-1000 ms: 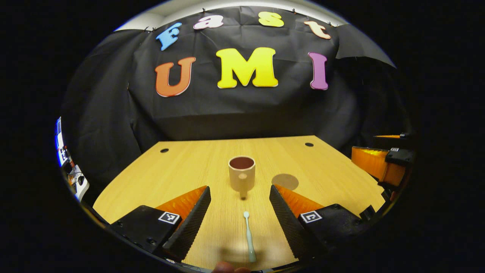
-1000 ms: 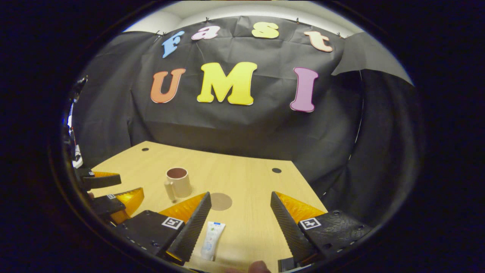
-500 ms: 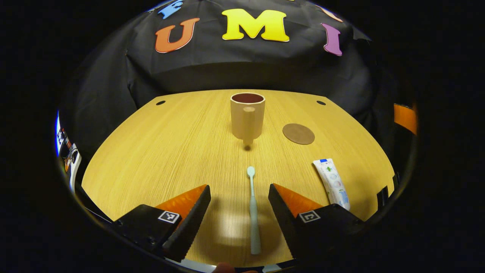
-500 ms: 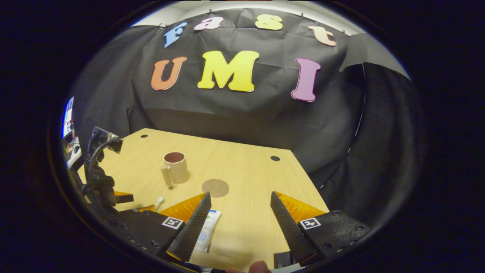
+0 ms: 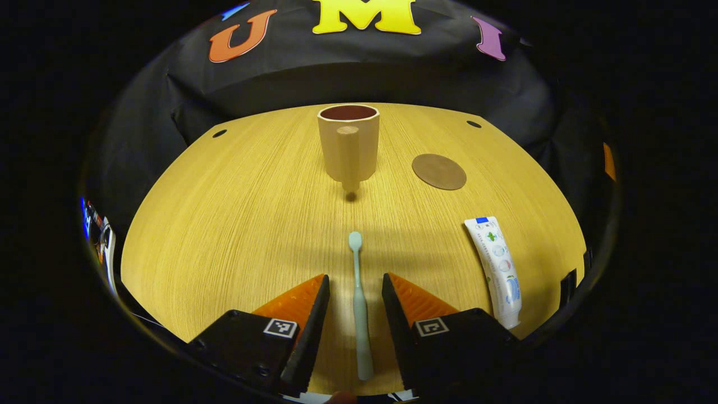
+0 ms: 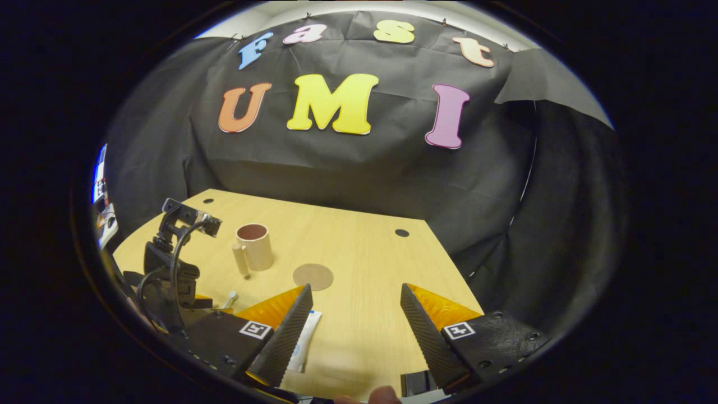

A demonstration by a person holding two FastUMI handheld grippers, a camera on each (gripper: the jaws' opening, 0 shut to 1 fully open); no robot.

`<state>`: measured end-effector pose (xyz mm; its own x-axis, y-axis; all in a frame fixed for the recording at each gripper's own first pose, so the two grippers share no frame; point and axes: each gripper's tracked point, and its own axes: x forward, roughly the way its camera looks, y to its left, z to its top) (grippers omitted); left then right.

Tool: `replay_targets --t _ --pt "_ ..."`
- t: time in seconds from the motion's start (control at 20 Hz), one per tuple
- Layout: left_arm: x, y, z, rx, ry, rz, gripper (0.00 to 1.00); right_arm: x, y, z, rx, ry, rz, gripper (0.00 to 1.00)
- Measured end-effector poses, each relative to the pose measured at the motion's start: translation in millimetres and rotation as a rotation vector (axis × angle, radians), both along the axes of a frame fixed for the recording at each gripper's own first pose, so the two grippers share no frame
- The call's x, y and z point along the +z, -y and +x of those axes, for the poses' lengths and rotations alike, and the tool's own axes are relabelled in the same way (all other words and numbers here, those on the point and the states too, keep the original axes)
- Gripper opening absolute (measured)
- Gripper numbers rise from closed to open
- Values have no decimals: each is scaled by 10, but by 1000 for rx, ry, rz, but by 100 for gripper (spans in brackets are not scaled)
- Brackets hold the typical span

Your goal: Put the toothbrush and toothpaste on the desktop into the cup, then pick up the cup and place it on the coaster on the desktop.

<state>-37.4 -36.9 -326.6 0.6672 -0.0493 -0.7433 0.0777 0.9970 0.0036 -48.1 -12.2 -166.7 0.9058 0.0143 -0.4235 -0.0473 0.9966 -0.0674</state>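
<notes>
A pale green toothbrush lies on the wooden desk, its head toward the tan cup. My left gripper is low over the desk. Its fingers stand close on either side of the handle, with a narrow gap on each side, so it is open. A white toothpaste tube lies to the right, and the brown round coaster sits beyond it. My right gripper hovers wide open and holds nothing. The toothpaste tube lies partly behind its left finger. The cup and coaster stand farther off.
In the right gripper view the left gripper's camera mount and cable rise at the left, near the toothbrush head. Two cable holes mark the desk's far corners. The black cloth wall hangs behind the desk.
The left gripper's fingers have narrowed from wide apart to close around the toothbrush handle, and the gripper has tilted down toward the desk. The right gripper has hardly moved.
</notes>
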Motion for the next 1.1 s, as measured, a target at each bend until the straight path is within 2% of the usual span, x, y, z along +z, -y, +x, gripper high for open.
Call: replay_targets --t 0.05,0.2,0.4,0.6,0.8,0.85,0.9,1.1 --pt "-17 0 21 -1 -3 2 60 -1 6 -2 -1 0 -1 95" --pt "-107 -6 -4 8 -33 3 40 -3 10 -12 -1 -2 -7 95" --pt "-116 23 9 8 -37 6 33 -5 4 -16 2 -2 -14 95" --pt "-112 -10 28 36 -35 10 11 -93 -41 -5 12 -25 -13 95" --pt "-77 -72 28 68 -38 -8 7 -304 -176 -9 40 -82 4 98" --pt "-39 -111 40 79 -31 -14 7 -399 -230 -14 55 -117 12 95" --pt "10 -153 52 89 -22 -17 6 -498 -297 -15 67 -152 27 98" --pt "241 -356 135 121 35 -18 6 -942 -613 -140 95 -315 97 95"
